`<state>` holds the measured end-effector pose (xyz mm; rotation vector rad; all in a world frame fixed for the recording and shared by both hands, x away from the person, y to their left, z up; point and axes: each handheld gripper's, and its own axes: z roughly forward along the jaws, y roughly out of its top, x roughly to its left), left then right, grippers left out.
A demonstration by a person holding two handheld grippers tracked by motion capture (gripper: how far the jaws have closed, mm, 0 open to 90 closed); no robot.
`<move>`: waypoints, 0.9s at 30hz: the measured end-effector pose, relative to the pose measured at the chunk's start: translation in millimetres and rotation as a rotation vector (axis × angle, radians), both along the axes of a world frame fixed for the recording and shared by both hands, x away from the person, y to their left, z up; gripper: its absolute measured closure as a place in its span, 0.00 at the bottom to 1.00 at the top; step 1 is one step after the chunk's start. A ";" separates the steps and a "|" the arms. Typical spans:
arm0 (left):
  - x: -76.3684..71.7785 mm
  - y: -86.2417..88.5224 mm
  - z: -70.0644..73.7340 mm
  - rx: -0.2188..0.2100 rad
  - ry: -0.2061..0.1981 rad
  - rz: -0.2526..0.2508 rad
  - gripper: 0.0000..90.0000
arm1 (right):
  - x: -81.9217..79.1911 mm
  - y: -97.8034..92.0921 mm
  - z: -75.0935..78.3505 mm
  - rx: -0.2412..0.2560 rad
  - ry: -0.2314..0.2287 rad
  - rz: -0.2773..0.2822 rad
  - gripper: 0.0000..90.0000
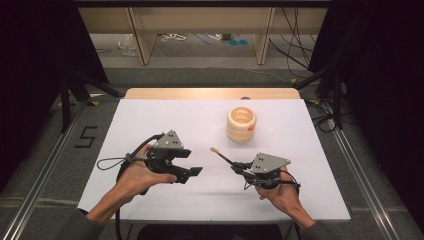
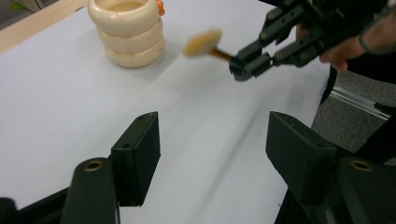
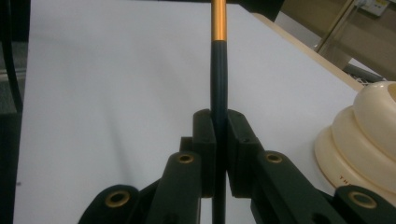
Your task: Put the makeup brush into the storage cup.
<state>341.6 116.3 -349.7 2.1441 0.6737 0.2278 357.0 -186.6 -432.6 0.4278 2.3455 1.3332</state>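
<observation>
- While the person's right hand (image 1: 282,192) is holding the right gripper (image 1: 236,165) near the table's front edge, its jaws are clamping tight on the dark handle of a brush (image 1: 220,155).
- In the right gripper view, the brush handle (image 3: 218,84) is running straight up between the two jaws, dark low down and turning gold higher up.
- The brush's pale bristle head (image 2: 202,42) is pointing away from the person and to the left, toward the middle of the white table (image 1: 165,120).
- The left gripper (image 1: 190,175) is sitting in the person's left hand (image 1: 135,177), its jaws standing wide apart and holding nothing.
- A cream ribbed holder (image 1: 241,125) is standing upright farther back, well apart from both grippers, with a small orange piece (image 2: 160,6) on its rim.
</observation>
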 end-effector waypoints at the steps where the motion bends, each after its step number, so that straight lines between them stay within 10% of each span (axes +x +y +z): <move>1: 1.0 2.3 -2.8 0.011 -0.029 -0.021 0.39 | 0.8 -1.1 0.6 0.013 0.001 -0.003 0.94; 13: -11.7 15.8 -41.0 -0.105 -0.062 0.048 0.35 | 5.8 -8.7 4.8 0.113 0.029 -0.028 0.94; 14: -7.6 26.9 -37.2 0.060 -0.294 0.212 0.35 | 6.2 -8.9 4.7 0.127 0.031 -0.032 0.94; 20: -6.3 37.4 -58.8 0.038 -0.345 0.212 0.33 | 9.2 -11.7 5.2 0.176 0.043 -0.047 0.94; 27: -4.4 50.3 -82.4 0.020 -0.318 0.130 0.30 | 11.8 -13.7 6.2 0.207 0.051 -0.054 0.94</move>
